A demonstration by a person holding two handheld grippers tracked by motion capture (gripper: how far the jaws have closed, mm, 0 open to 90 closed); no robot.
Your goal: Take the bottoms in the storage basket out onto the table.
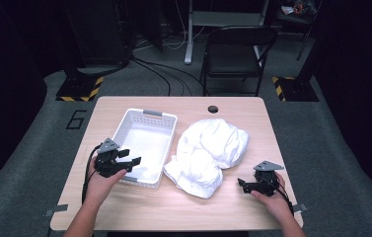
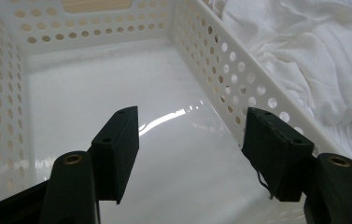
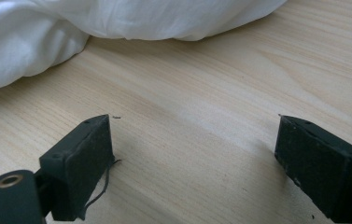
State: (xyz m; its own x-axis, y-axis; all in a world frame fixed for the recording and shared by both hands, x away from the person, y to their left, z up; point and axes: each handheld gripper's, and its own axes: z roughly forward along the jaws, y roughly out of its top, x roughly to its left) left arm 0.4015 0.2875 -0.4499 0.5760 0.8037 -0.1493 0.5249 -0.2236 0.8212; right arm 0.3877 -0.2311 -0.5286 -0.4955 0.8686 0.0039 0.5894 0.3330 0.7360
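Basket point(image 1: 146, 143) sits beside the white cloth point(image 1: 208, 153) on the worktop point(image 1: 223, 202), ready to receive it. My left fingers point(image 2: 190, 154) hang part-open, empty, over its near edge; my right fingers point(image 3: 192, 168) gape wide, empty, facing the cloth.

The high view looks forward and down over the whole counter point(image 1: 124, 207) from the person's side. The left gripper view sits close inside the white basket point(image 2: 239, 79), with the white cloth point(image 2: 313, 56) at upper right (both shared with the high view). The right gripper view hovers low over the counter, with the cloth along its top edge.
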